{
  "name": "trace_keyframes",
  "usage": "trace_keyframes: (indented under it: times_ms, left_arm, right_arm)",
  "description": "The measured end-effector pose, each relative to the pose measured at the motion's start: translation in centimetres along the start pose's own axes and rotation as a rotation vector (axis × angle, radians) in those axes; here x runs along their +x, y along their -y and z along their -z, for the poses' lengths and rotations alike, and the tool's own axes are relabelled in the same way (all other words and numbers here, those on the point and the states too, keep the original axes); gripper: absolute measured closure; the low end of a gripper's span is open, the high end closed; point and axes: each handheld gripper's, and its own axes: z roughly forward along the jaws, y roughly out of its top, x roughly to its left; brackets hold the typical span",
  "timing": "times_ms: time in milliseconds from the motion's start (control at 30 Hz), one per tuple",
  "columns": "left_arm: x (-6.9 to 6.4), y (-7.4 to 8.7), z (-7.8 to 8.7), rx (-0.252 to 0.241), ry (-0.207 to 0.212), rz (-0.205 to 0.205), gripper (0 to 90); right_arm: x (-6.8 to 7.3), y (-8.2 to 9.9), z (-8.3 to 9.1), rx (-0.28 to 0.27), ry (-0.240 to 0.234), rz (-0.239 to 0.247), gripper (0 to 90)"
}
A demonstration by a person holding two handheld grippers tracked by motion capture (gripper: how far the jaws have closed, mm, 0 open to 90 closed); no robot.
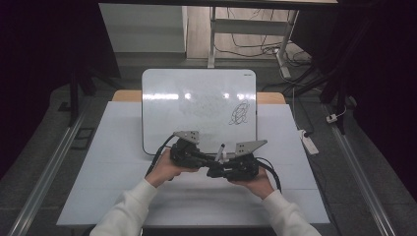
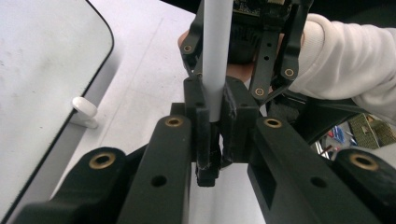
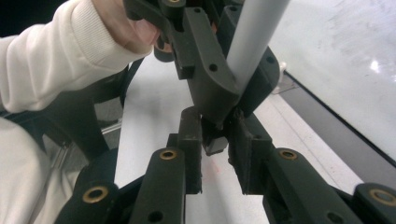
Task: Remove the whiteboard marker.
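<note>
Marker: a slim grey-white marker (image 1: 219, 153) with a dark cap end, held above the near edge of the whiteboard (image 1: 198, 98), between the two grippers.
Build: looks light and stiff — a hard, smooth plastic barrel, likely slippery under bare pads and prone to swivel if pinched off-centre.
Where to hold: mid-barrel for the body, squarely across its round section; the dark cap (image 3: 215, 142) wants a grip close to its base, so a pull runs straight along the marker.
Left gripper (image 1: 189, 153): closed on the marker's barrel (image 2: 216, 56), pads pressed to either side of it.
Right gripper (image 1: 231, 168): jaws drawn in around the dark cap end, which sits between the pads; whether they already press on it I cannot tell — a sliver of gap seems to show on one side.
Risk: a skewed tug could twist the barrel out of the left grip, I judge.
Whiteboard: lies flat on the white table (image 1: 118, 147), with a dark scribble (image 1: 239, 112) at its right.
</note>
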Motion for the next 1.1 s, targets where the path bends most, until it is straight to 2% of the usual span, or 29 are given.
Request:
trace_keyframes:
  times_ms: [133,267,400,633,900,1000,1100]
  left_arm:
    - [-0.1,0.0,0.1,-0.022,-0.022,-0.007,79.1]
    - [-0.2,-0.1,0.1,-0.042,-0.040,-0.014,78.8]
    - [-0.2,-0.1,0.4,-0.083,-0.051,-0.011,78.6]
    - [-0.2,-0.2,0.1,-0.063,-0.058,-0.001,80.8]
    - [-0.1,-0.2,-0.1,-0.055,-0.072,0.012,81.1]
    - [-0.2,-0.2,-0.3,-0.038,-0.065,0.004,81.1]
    - [-0.3,-0.2,-0.4,-0.030,-0.071,-0.004,81.1]
  right_arm:
    - [-0.1,-0.1,0.2,-0.018,0.020,-0.015,76.1]
    - [-0.1,0.0,0.1,-0.009,0.027,-0.025,76.4]
    - [-0.2,0.1,-0.2,0.004,0.029,-0.028,76.5]
    - [-0.1,0.2,-0.6,0.017,0.025,-0.020,75.6]
    - [-0.1,0.2,-1.1,0.011,0.024,-0.038,74.2]
    - [-0.2,0.1,-1.0,-0.014,0.019,-0.053,72.9]
    - [-0.2,0.1,-1.0,-0.008,0.028,-0.053,74.7]
